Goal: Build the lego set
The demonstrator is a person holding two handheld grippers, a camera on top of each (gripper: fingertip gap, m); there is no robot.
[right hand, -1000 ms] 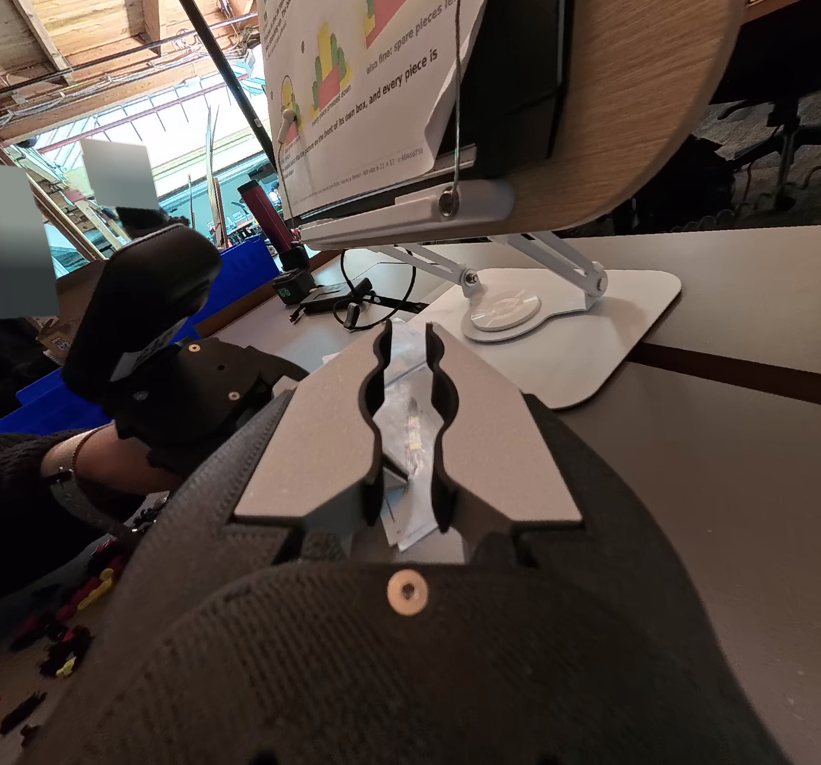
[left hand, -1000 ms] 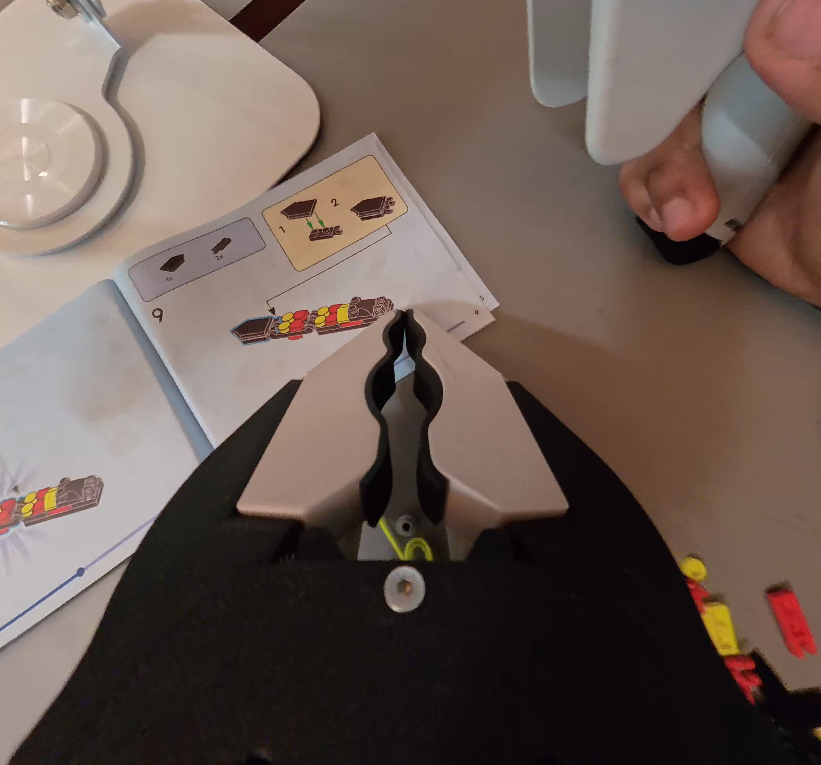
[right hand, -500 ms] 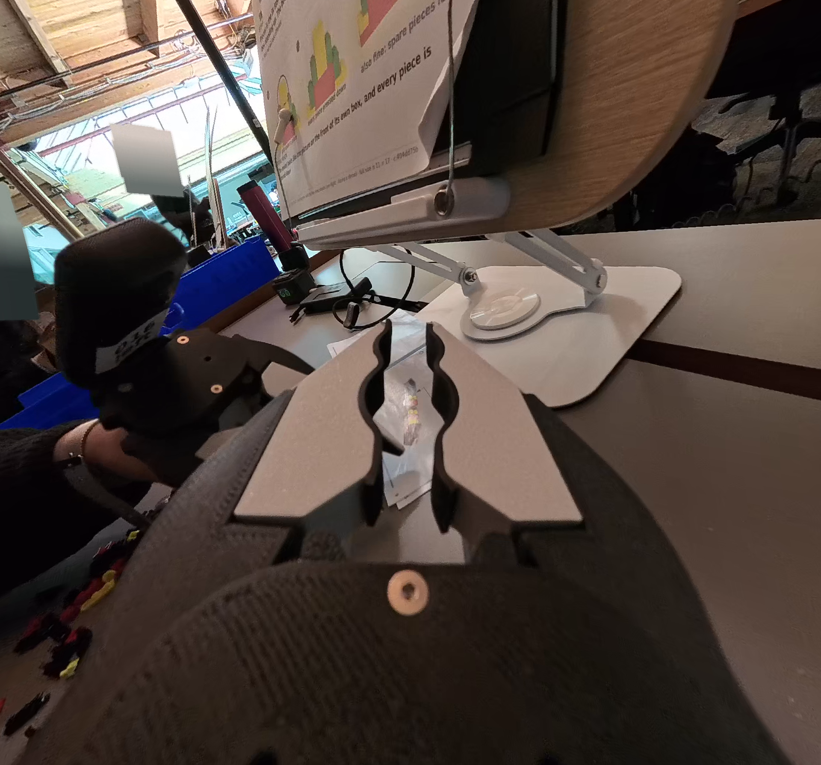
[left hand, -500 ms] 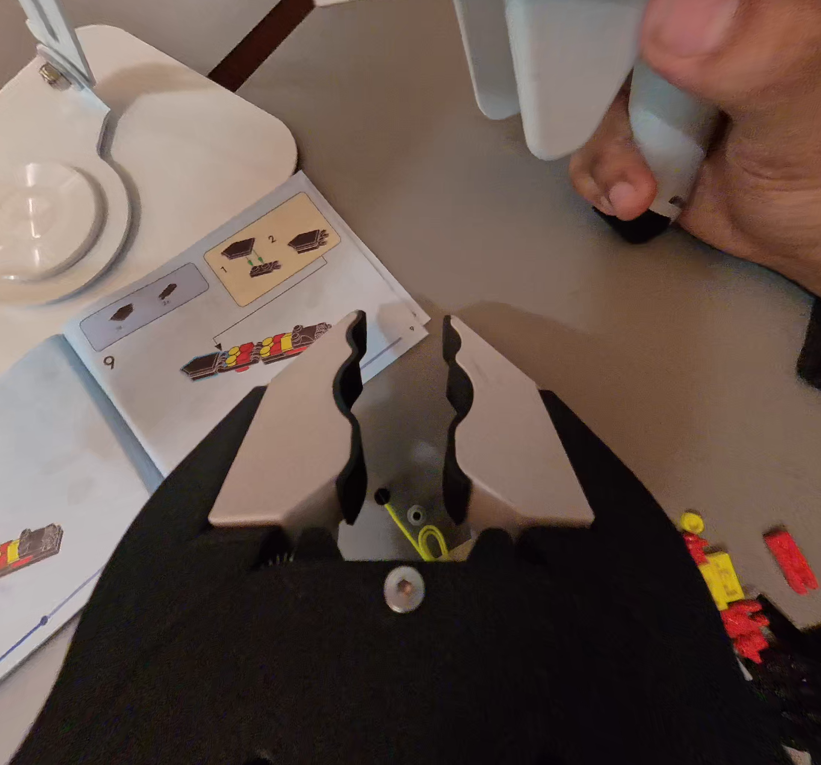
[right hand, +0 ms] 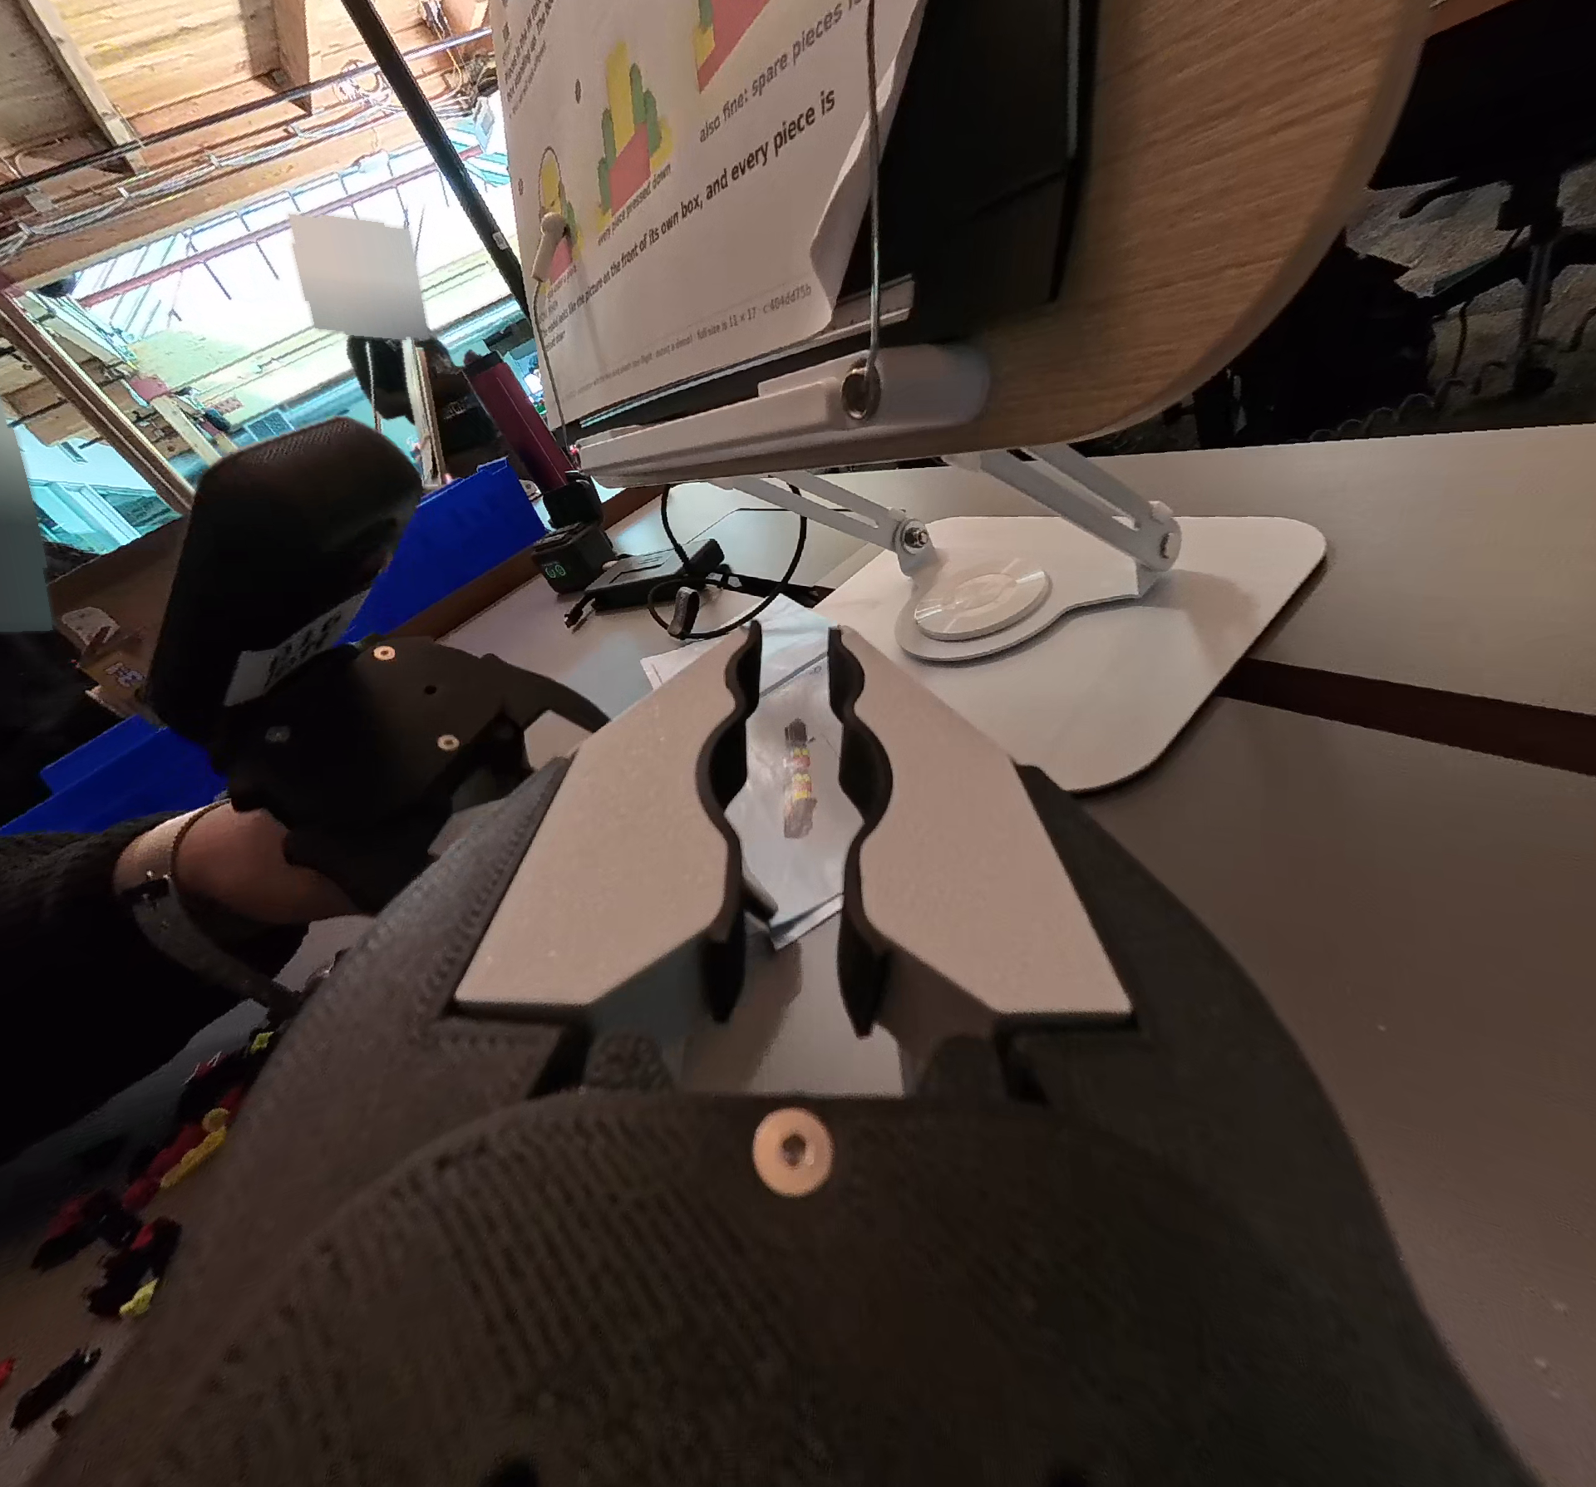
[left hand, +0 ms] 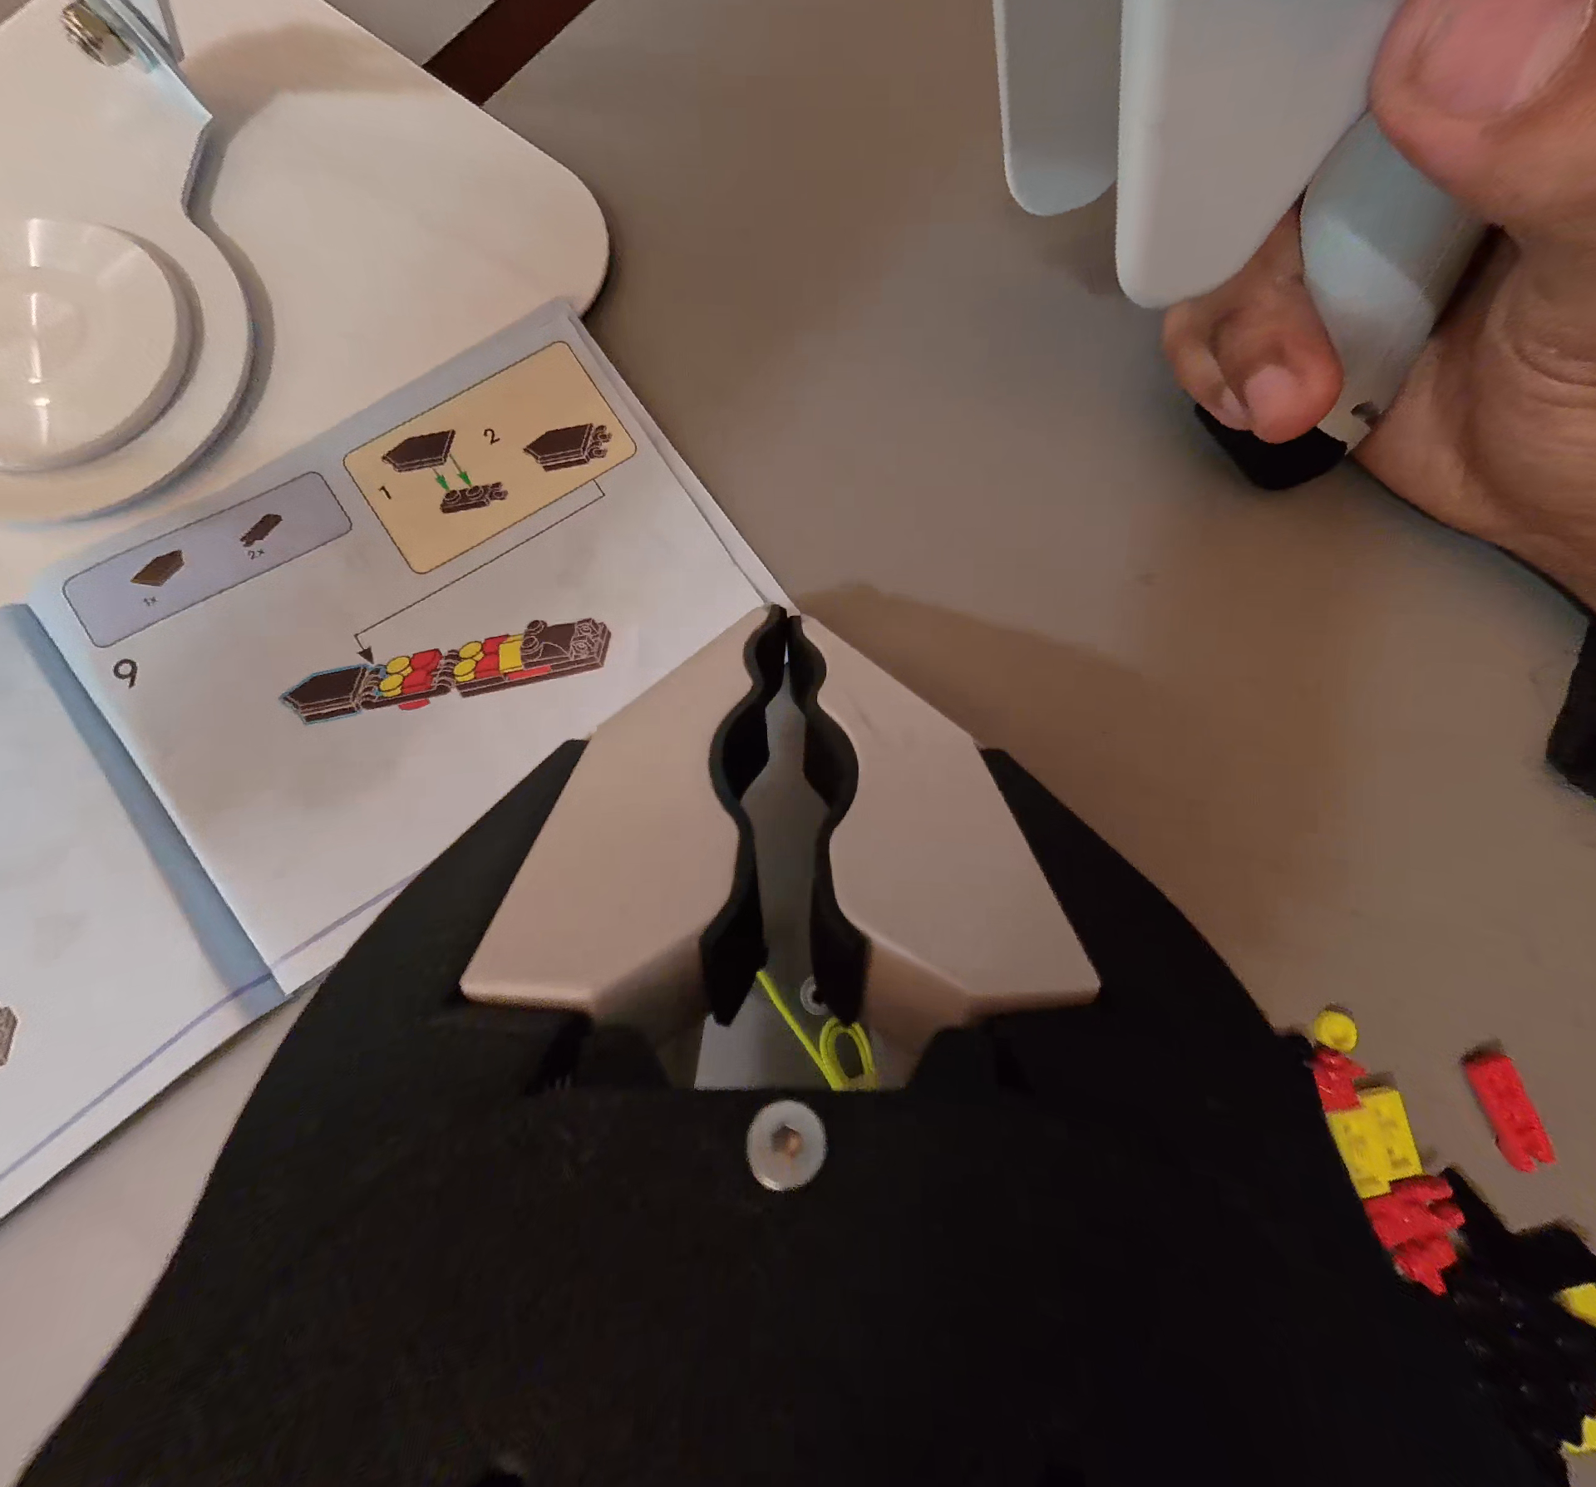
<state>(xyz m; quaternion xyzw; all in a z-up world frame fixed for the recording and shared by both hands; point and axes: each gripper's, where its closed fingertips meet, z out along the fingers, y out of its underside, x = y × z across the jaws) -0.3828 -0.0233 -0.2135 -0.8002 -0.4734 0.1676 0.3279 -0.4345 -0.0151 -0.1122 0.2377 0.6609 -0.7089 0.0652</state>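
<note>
In the left wrist view my left gripper (left hand: 784, 634) is shut, its tips meeting right at the right corner of the open instruction booklet (left hand: 363, 668) on the grey table. I cannot tell whether paper is pinched between them. Loose red and yellow bricks (left hand: 1382, 1143) and a red piece (left hand: 1507, 1117) lie at the lower right. My right gripper (right hand: 794, 642) is open by a narrow gap, empty, and held above the table. The booklet (right hand: 799, 763) shows through that gap. The left gripper's black body (right hand: 345, 711) is at the left, with loose bricks (right hand: 129, 1238) below it.
A white stand base (left hand: 345, 176) touches the booklet's far edge, and it also shows in the right wrist view (right hand: 1123, 625), carrying a tilted board with a printed sheet (right hand: 691, 107). A hand (left hand: 1511, 323) on the right gripper's white handle (left hand: 1226, 107) is at the upper right. Cables and black devices (right hand: 656, 573) and a blue bin (right hand: 458, 530) lie behind. Left tips to right tips: about 11 centimeters. To the red piece (left hand: 1507, 1117): left tips about 20 centimeters, right tips about 25 centimeters.
My left gripper was shut, opened half a second ago, and has shut again at the booklet's corner. My right gripper has stayed open and barely moved.
</note>
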